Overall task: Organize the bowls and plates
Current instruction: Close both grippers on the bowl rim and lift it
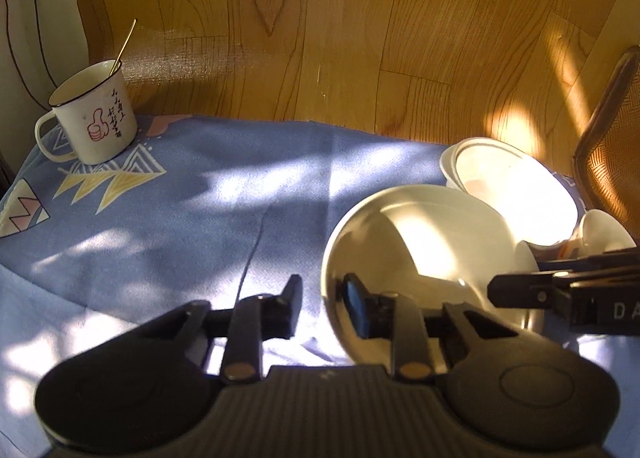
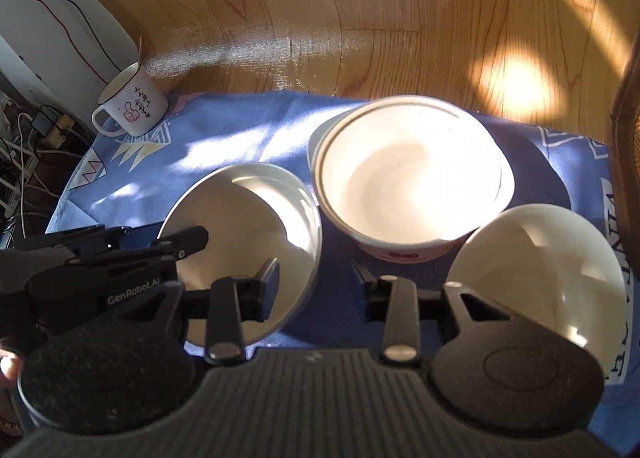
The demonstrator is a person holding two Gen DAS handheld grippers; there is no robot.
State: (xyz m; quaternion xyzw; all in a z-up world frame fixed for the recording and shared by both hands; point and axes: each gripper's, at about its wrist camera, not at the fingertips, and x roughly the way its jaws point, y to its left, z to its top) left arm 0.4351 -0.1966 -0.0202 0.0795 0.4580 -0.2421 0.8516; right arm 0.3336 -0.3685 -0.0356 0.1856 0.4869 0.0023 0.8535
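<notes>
Three white bowls sit on a blue patterned cloth (image 2: pixel 240 129). The left bowl (image 2: pixel 248 225) is metal-rimmed and also shows in the left wrist view (image 1: pixel 420 250). A big bowl (image 2: pixel 412 181) with a red mark stands behind it, and a third bowl (image 2: pixel 536 274) sits at the right. My left gripper (image 1: pixel 322 308) is open, with its right finger inside the left bowl's rim and its left finger outside. My right gripper (image 2: pixel 316 282) is open, its left finger over the left bowl's right rim, holding nothing.
A white enamel mug (image 1: pixel 94 113) with a spoon stands at the cloth's far left corner. Wooden floor (image 1: pixel 320 17) lies beyond the table. A woven chair back (image 1: pixel 612 145) is at the right. Cables and a power strip (image 2: pixel 36 129) lie at the left.
</notes>
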